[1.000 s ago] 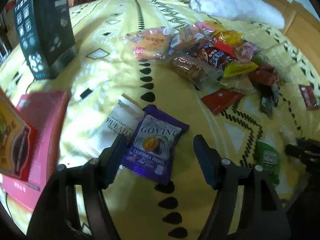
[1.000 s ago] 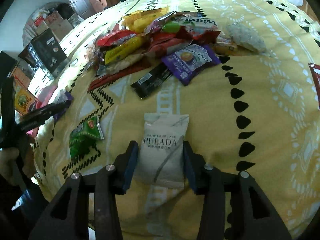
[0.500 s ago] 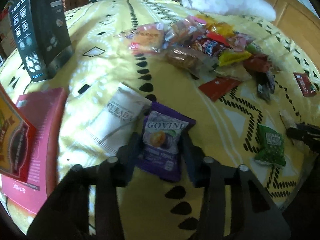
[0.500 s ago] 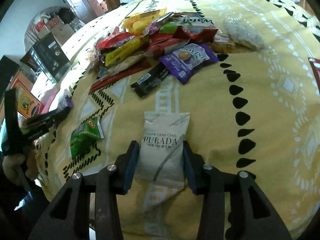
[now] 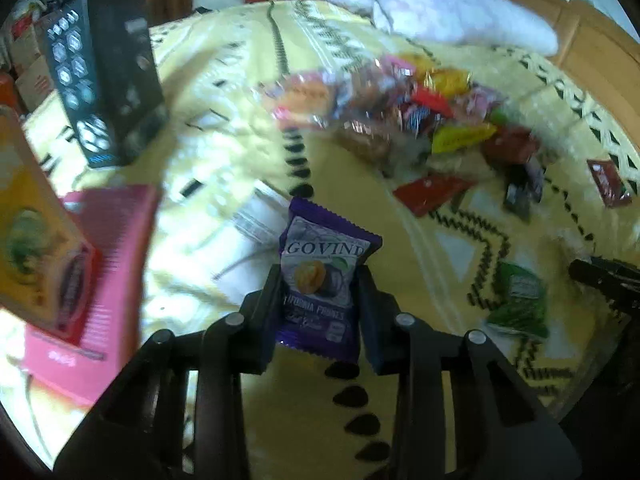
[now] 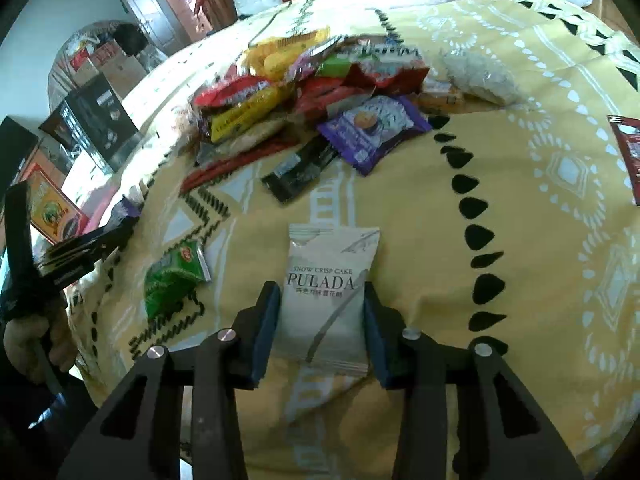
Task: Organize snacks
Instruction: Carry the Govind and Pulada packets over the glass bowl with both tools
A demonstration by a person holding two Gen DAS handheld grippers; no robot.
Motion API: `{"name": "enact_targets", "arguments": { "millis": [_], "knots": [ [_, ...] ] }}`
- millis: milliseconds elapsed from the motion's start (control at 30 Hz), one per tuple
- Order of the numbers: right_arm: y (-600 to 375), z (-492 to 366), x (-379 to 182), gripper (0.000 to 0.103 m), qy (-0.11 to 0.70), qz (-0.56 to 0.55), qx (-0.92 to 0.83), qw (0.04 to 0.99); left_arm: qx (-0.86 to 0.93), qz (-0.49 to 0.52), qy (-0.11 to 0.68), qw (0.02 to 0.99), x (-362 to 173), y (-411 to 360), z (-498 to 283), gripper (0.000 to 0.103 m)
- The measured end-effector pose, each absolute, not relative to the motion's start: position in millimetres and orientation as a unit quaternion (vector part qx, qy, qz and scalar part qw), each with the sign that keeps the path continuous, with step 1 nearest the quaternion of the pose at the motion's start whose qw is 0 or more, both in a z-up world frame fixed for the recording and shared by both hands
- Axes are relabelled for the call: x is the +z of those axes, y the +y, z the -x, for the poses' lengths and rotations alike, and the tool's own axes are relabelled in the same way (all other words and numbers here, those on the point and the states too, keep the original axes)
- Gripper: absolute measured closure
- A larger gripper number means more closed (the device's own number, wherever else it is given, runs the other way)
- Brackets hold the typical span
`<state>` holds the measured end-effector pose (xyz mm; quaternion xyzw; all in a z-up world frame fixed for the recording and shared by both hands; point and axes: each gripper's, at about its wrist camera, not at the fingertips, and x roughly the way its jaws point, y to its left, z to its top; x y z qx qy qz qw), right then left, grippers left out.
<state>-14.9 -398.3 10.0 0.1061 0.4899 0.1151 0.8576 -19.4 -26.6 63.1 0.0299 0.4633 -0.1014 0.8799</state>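
1. The left gripper [image 5: 318,304] is grasping a purple Govind prune packet [image 5: 320,276], its two pads pressing on the packet's lower sides, and the packet is standing nearly upright above the yellow patterned bedspread [image 5: 420,280].
2. A white packet [image 5: 252,240] is lying on the bedspread just behind and to the left of the purple one, partly hidden by it.
3. The right gripper [image 6: 320,320] is closing on a white Pulada snow crisp cake packet [image 6: 330,292], its pads sitting against both long edges while the packet is lying flat on the bedspread near the bed's near edge.
4. A green packet [image 6: 172,276] is lying to the left of the Pulada packet, apart from it.
5. A heap of mixed snacks [image 6: 304,92] is sitting farther away, in the middle of the bed.
6. A pink box [image 5: 100,276] and a tall black box [image 5: 108,92] are standing at the left of the bed.
7. A white pillow [image 5: 448,16] is lying at the far end.
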Motion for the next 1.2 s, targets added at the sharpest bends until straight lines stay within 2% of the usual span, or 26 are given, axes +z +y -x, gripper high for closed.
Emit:
{"name": "enact_targets", "arguments": {
  "millis": [267,600,900,1200],
  "knots": [
    [-389.9,21.1,53.1,0.06,0.454,-0.1,0.124,0.877,-0.09,-0.045,0.394,0.913,137.9,-17.1,44.9,0.068],
    [-337.1,12.9,138.0,0.06,0.384,-0.084,0.187,0.9,-0.022,-0.013,0.305,0.952,234.0,51.8,69.4,0.068],
    [-242.4,-6.4,220.5,0.06,0.32,-0.061,0.282,0.902,0.082,0.045,0.279,0.956,263.6,146.7,80.4,0.068],
    [-97.5,-7.4,281.0,0.06,0.28,-0.018,0.405,0.87,0.171,0.075,0.251,0.95,276.9,224.1,102.1,0.068]
  ]
}}
